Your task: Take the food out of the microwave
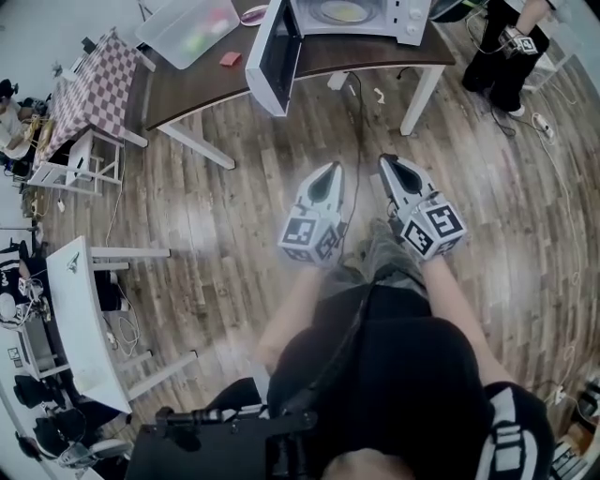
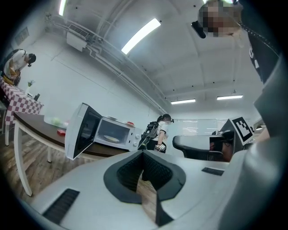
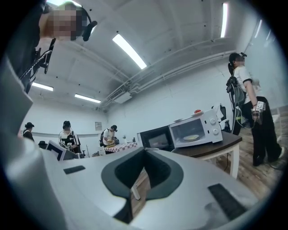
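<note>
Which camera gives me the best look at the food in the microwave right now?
Left gripper view: the food lies whole inside the open microwave, seen straight through the doorway. Head view squeezes it against the frame's top edge; right gripper view shows it smaller.

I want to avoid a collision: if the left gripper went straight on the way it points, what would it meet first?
Probably the front edge of the brown table, just below the white microwave; the way until there looks free. Height is unclear.

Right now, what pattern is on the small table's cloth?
The cloth is red-and-white checked, clearest in the head view.
</note>
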